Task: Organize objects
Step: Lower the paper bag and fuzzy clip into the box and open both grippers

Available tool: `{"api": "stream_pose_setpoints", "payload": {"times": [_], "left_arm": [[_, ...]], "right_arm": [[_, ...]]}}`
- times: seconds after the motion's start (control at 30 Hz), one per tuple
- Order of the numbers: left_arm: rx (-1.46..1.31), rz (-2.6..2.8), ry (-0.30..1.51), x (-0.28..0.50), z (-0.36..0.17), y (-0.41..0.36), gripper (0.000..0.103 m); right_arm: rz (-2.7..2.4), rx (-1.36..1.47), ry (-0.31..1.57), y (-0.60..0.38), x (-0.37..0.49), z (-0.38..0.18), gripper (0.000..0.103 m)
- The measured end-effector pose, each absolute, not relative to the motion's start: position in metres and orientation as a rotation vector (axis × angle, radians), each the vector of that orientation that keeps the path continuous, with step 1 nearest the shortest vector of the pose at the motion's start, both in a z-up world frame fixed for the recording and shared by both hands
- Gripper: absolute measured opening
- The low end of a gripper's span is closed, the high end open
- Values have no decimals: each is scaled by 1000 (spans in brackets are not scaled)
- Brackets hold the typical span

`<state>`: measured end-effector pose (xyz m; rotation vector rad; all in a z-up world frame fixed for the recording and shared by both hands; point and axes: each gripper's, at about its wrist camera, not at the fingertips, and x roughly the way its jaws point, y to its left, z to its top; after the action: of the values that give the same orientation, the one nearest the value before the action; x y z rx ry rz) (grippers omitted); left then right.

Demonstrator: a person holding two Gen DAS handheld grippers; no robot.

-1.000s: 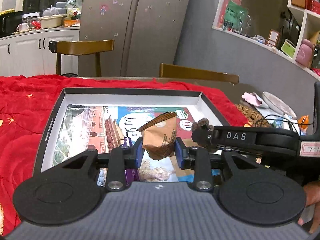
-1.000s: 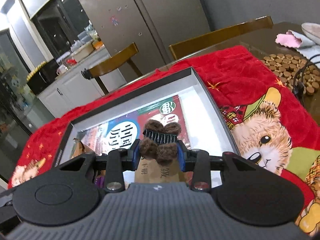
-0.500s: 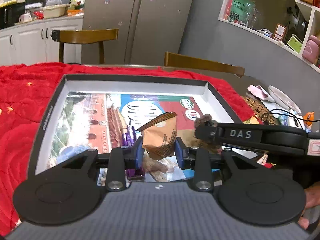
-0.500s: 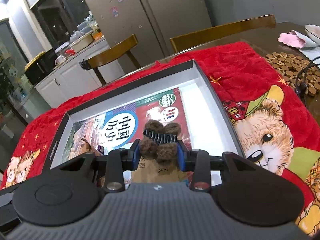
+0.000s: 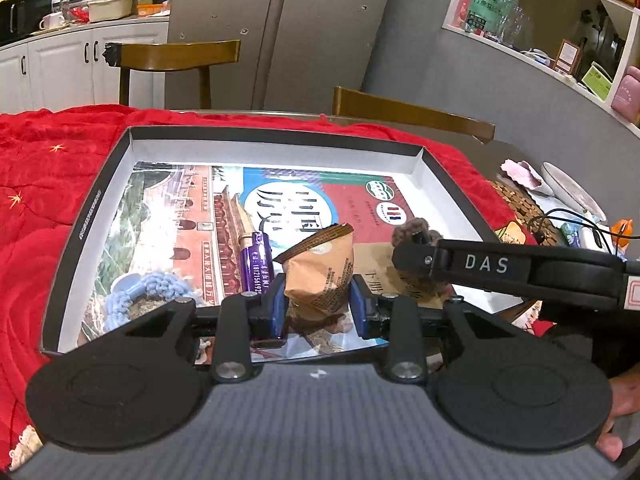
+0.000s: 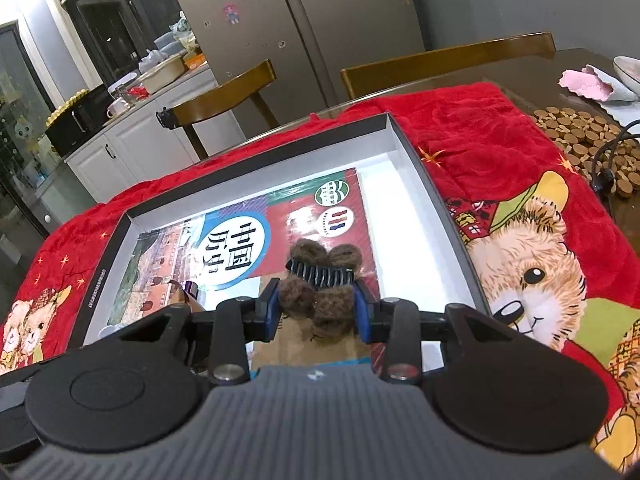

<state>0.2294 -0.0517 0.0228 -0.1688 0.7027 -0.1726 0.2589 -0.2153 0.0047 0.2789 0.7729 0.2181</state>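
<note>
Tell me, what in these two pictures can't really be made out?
- Left wrist view: the brown paper snack packet's lower end, hidden behind the left gripper clamping it.
- Left wrist view: the light blue crocheted item, partly covered by the gripper body.
- Right wrist view: the fuzzy brown hair claw's underside, hidden by the right gripper.
- Right wrist view: the purple tube, mostly hidden.

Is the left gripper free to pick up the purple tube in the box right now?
Probably not yet. The left gripper is shut on a brown snack packet, so its jaws are full, though the purple tube lies uncovered just beside its left finger.
</note>
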Motion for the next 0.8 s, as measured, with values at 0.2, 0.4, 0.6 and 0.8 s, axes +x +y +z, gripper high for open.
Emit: {"api": "stream_pose_setpoints", "payload": {"times": [0.2, 0.4, 0.6, 0.8], "left_arm": [[-177, -173, 707, 231, 23, -52, 38], [-203, -177, 721, 233, 21, -48, 38], [-213, -172, 718, 233, 21, -48, 38], [-249, -192, 741, 235, 20, -44, 52]], "right_arm": [[224, 282, 782, -215, 259, 5, 41], [229, 278, 787, -215, 260, 5, 41], [235, 286, 790, -214, 261, 5, 42], [246, 299, 794, -215, 261, 6, 45]]}}
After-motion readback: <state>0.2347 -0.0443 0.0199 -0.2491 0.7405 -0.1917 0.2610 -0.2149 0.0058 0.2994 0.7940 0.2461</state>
